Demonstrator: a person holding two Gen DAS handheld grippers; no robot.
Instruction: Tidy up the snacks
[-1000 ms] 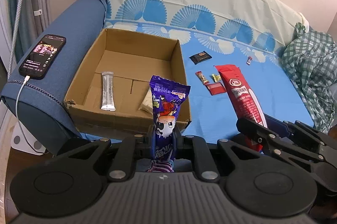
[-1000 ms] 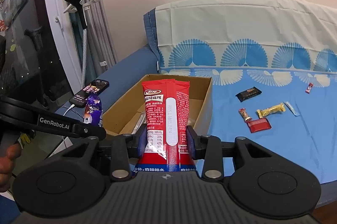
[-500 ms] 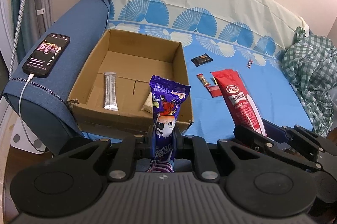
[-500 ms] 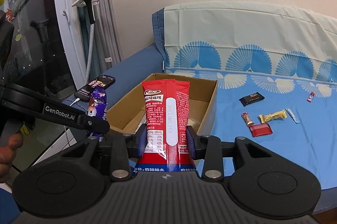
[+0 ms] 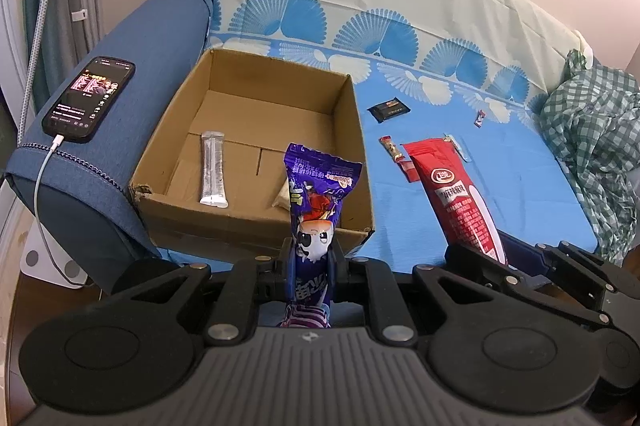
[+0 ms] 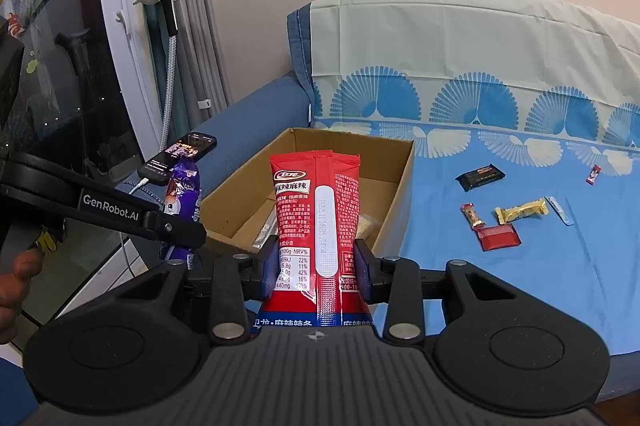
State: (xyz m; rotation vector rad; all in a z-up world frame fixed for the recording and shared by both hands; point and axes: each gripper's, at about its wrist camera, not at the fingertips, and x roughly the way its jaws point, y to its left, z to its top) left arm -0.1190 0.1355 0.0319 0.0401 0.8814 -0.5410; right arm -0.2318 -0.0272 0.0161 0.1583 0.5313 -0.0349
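Left gripper clamped on purple packet; right gripper clamped on red packet. Judged light, soft, crushable, slick film; low grip suits. Box near.

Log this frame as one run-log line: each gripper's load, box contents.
left gripper: shut on purple snack pack | right gripper: shut on red snack bag | cardboard box: holds silver stick pack
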